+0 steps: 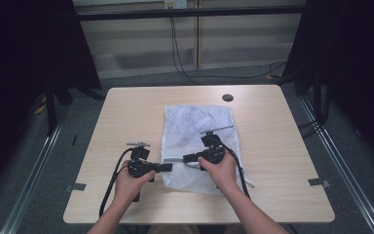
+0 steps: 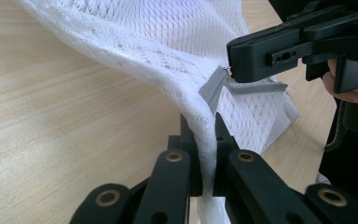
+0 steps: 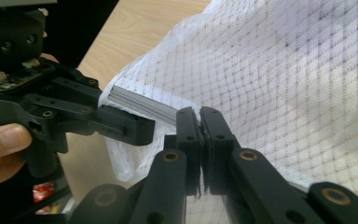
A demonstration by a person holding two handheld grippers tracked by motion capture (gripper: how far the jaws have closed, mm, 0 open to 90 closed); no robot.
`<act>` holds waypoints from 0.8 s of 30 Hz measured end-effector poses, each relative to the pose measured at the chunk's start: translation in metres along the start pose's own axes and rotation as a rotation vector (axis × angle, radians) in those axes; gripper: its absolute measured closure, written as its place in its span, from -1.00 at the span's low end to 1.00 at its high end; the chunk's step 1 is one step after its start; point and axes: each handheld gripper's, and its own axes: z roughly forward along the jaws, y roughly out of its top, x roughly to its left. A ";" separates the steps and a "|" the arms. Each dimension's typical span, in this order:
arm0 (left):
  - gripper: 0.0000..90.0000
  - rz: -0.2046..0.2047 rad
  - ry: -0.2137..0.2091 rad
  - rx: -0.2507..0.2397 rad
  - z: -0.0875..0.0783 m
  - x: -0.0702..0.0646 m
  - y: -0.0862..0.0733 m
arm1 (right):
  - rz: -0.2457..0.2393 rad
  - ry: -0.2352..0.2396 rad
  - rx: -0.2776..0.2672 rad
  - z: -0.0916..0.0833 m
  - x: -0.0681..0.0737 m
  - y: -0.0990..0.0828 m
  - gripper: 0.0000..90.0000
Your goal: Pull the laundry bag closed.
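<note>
Mesh bag (image 1: 199, 146): white laundry bag lying flat on the table (image 1: 126, 112), centre and slightly toward six o'clock of the top.
Zipper (image 2: 219, 86): grey, along the bag's near left corner, partly lifted.
Left gripper (image 2: 204, 140): jaws closed, pinching the bag's edge fabric just beside the zipper.
Right gripper (image 3: 199, 122): jaws closed on the zipper's pull end, as far as the view tells.
Step, as judged: unzipping; the left gripper should anchor the fabric taut while the right draws the pull straight along the zipper line, without twisting.
Long axis: runs from six to twelve o'clock; zipper end points toward six.
</note>
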 end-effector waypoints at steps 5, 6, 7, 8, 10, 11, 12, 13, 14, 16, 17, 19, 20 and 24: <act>0.98 0.003 0.003 0.004 0.000 -0.001 0.000 | 0.003 0.002 0.004 -0.001 -0.001 0.000 0.93; 0.98 0.002 0.006 0.001 0.000 -0.001 0.000 | -0.001 -0.003 0.004 -0.002 -0.001 0.000 0.93; 0.98 0.003 0.005 0.004 -0.001 0.000 0.000 | -0.005 -0.014 0.005 -0.002 -0.001 0.000 0.93; 0.98 0.004 0.007 0.001 -0.001 0.000 0.000 | -0.001 -0.012 0.005 -0.003 -0.002 -0.001 0.93; 0.98 0.003 0.003 0.003 -0.001 0.000 0.000 | 0.011 -0.011 0.009 -0.004 -0.004 -0.002 0.93; 0.98 0.003 0.003 0.002 0.000 0.000 0.000 | 0.014 -0.012 0.010 -0.005 -0.004 -0.002 0.93; 0.98 0.003 0.007 0.001 0.000 0.000 0.000 | 0.013 -0.015 0.012 -0.005 -0.004 -0.002 0.93; 0.98 0.003 0.004 0.005 0.000 0.000 0.000 | 0.011 -0.018 0.012 -0.005 -0.004 -0.002 0.93; 0.98 0.001 0.003 0.002 0.000 0.000 0.000 | 0.003 -0.014 0.004 -0.005 -0.005 -0.002 0.93; 0.98 -0.001 0.004 0.003 0.000 0.000 0.000 | 0.004 -0.014 0.003 -0.006 -0.005 -0.002 0.93; 0.98 -0.004 0.004 0.002 0.000 0.000 0.000 | 0.001 -0.016 0.003 -0.006 -0.005 -0.002 0.93; 0.98 0.003 0.012 0.006 0.000 0.000 0.000 | 0.005 -0.017 0.003 -0.006 -0.005 -0.002 0.93; 0.98 0.003 0.009 0.007 0.000 0.000 0.000 | 0.004 -0.018 0.004 -0.006 -0.006 -0.002 0.93; 0.98 -0.003 0.006 0.003 0.000 0.000 0.000 | 0.004 -0.023 0.005 -0.006 -0.006 -0.002 0.93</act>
